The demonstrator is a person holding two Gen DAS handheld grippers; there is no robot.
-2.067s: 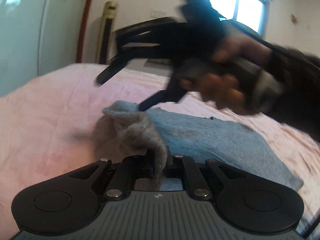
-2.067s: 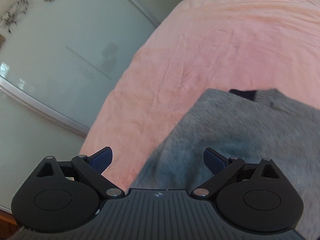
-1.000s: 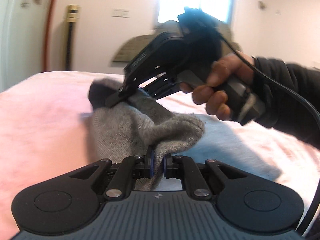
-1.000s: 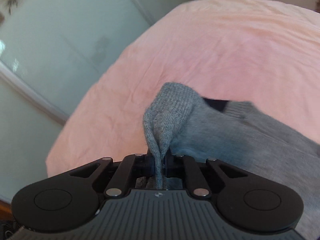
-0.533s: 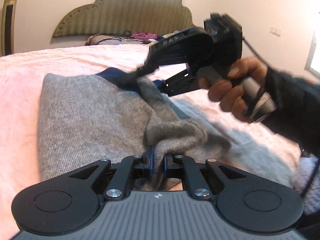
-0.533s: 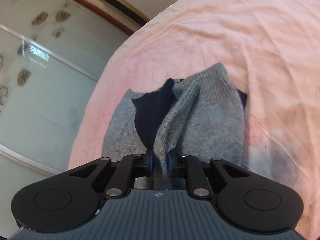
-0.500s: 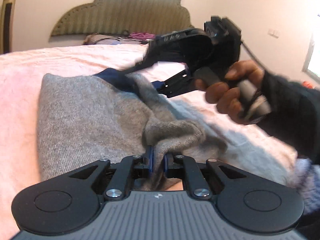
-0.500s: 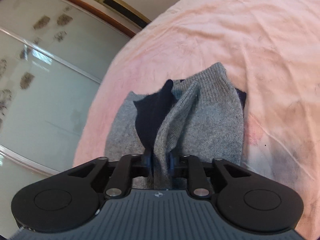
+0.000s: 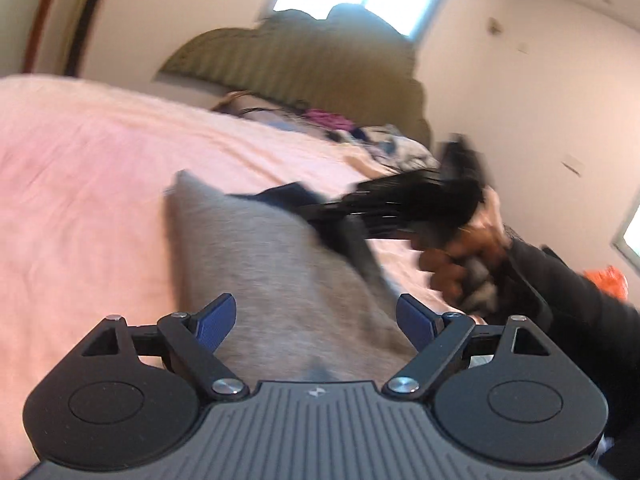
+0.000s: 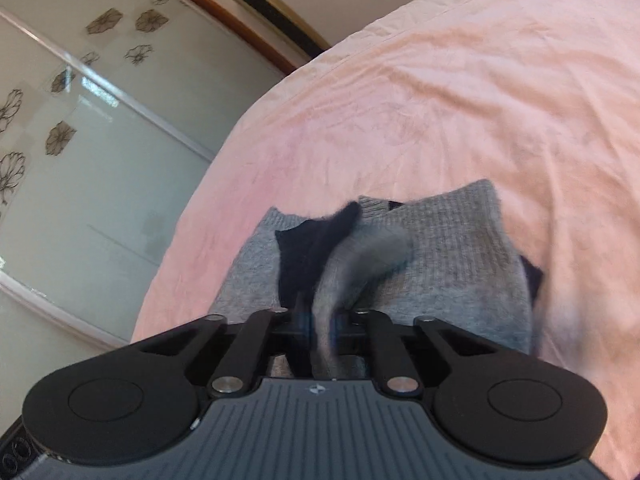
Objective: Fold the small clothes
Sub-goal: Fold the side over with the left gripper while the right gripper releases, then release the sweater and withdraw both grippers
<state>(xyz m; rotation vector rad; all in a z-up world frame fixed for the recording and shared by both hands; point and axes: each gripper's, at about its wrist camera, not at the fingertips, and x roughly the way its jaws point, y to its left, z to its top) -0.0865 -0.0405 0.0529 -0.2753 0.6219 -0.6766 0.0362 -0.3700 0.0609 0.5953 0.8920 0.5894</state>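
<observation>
Pink bed point(image 10: 460, 92), grey garment point(image 10: 452, 248) flat on it, two hand-held grippers over the cloth.

Bed sheet fills most of both views; garment lies mid-sheet, dark navy lining point(image 10: 308, 248) showing at one folded-over edge. Left gripper point(image 9: 318, 314): blue pads spread wide apart, nothing between them, poised just above the near end of the garment point(image 9: 272, 264); contact with the cloth can't be judged. Right gripper point(image 10: 320, 324): jaws drawn tight together, pinching a raised strip of the grey knit that lifts off the flat part. In the left view the right gripper point(image 9: 384, 204) reaches in low from the right, its handle clasped in the right hand point(image 9: 460, 264), dark sleeve behind. Motion blur smears that gripper and the pinched fold; its fingertips are hard to make out there. Headboard point(image 9: 304, 64) behind, clutter at its foot indistinct.
</observation>
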